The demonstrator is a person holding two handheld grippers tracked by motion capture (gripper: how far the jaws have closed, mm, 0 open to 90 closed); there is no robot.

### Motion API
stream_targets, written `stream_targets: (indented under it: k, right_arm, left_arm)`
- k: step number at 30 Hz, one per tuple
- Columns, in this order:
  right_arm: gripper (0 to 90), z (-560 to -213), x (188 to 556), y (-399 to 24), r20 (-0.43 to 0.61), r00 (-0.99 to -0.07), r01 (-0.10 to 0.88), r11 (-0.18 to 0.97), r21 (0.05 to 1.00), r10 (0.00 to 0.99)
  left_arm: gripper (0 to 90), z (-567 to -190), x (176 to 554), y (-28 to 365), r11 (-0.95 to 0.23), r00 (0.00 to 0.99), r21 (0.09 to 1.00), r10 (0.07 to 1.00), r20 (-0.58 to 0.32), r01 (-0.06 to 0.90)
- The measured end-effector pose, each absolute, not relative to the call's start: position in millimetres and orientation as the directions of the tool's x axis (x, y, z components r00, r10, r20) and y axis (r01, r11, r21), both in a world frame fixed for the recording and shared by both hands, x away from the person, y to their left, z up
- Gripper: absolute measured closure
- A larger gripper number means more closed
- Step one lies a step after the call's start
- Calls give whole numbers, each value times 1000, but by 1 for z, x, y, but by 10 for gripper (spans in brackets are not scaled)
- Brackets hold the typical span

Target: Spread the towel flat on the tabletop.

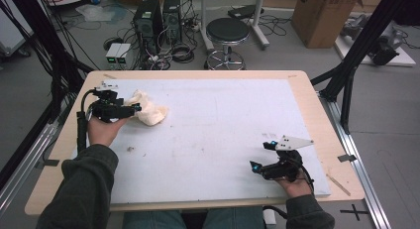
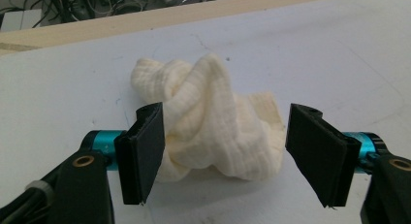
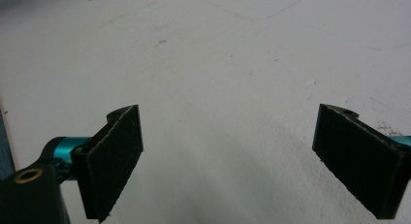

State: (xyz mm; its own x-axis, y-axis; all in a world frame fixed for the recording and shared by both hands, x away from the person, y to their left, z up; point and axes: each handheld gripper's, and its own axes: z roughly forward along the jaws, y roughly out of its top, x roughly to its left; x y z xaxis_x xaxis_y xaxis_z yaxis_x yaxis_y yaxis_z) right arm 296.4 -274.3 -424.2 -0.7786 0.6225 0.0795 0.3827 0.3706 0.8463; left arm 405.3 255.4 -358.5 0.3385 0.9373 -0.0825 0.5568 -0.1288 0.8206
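Observation:
A crumpled cream cloth lies on the white mat at the far left of the table. My left gripper points right at it, held in a hand. In the left gripper view the cloth bulges up between the two black pads of this gripper. The left pad is against the cloth's edge and the right pad stands apart from it, so the jaws are open. My right gripper rests near the front right of the mat, with its jaws wide open over bare mat in its own view.
The mat sits on a wooden table with a rim showing all round. Beyond the far edge stand a black stool, two computer towers with cables, and a cardboard box. Black frame poles rise at the right.

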Motion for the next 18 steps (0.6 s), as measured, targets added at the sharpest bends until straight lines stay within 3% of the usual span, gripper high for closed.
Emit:
stream_targets:
  k: [6,18]
  right_arm:
    - [101,-425,297,-275,80,-780,381,371,847,620]
    - [101,-427,299,-274,81,-783,385,380,841,616]
  left_arm:
    - [300,-367,423,262,-72,320,821,937,-138,566]
    - [282,-396,444,250,-108,305,757,944,-125,644]
